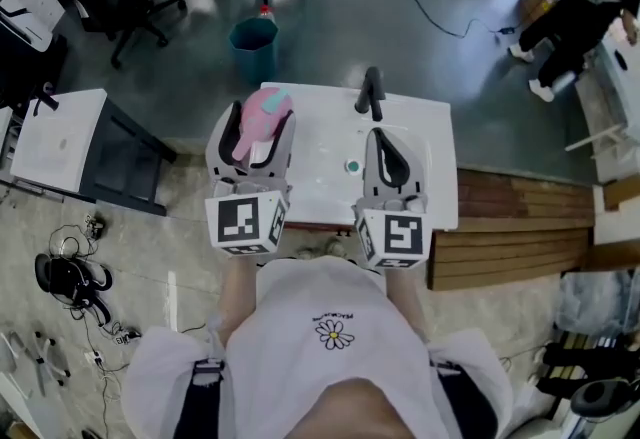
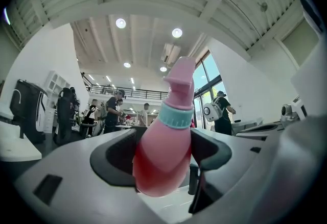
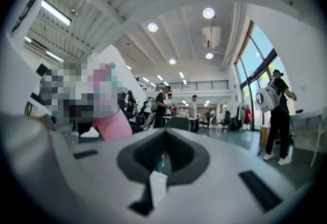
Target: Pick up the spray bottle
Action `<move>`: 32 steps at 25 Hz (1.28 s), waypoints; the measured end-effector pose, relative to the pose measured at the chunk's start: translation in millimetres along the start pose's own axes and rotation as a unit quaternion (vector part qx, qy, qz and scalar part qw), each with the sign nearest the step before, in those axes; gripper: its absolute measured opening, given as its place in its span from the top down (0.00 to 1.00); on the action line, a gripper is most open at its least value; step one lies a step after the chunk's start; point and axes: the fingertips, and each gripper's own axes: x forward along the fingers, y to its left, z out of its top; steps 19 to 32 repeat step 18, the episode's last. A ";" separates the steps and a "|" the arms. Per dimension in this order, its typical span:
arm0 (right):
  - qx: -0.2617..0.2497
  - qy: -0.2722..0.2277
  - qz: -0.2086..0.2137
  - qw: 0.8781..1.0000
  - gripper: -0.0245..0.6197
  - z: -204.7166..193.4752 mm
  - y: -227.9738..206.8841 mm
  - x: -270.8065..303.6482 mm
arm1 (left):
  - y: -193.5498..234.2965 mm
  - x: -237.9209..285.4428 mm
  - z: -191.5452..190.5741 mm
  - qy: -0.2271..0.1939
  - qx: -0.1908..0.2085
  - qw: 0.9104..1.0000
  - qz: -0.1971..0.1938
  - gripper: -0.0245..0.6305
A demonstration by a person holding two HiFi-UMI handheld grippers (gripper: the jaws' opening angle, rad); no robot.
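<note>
The left gripper (image 1: pixel 262 127) is clamped on the spray bottle (image 2: pixel 166 151), at the left part of the white table (image 1: pixel 425 137). The right gripper (image 1: pixel 386 142) has its jaws pressed together on nothing. Beyond the table, a teal bucket (image 1: pixel 254 47) stands on the grey floor. The gripper views alone show ceiling lights and people standing farther off. The bottle is pink and upright, with a teal collar (image 2: pixel 174 115) under its spray head.
</note>
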 end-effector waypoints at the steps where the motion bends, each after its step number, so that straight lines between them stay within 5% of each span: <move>1: 0.000 -0.002 -0.001 1.000 0.92 0.7 -1.4 0.1 | -0.5 0.3 0.9 -0.002 0.000 1.000 0.000 0.45; 32: 0.005 -0.011 0.000 1.000 0.92 0.1 -1.4 10.8 | 6.0 7.4 -4.0 0.002 -0.002 1.000 -0.004 0.45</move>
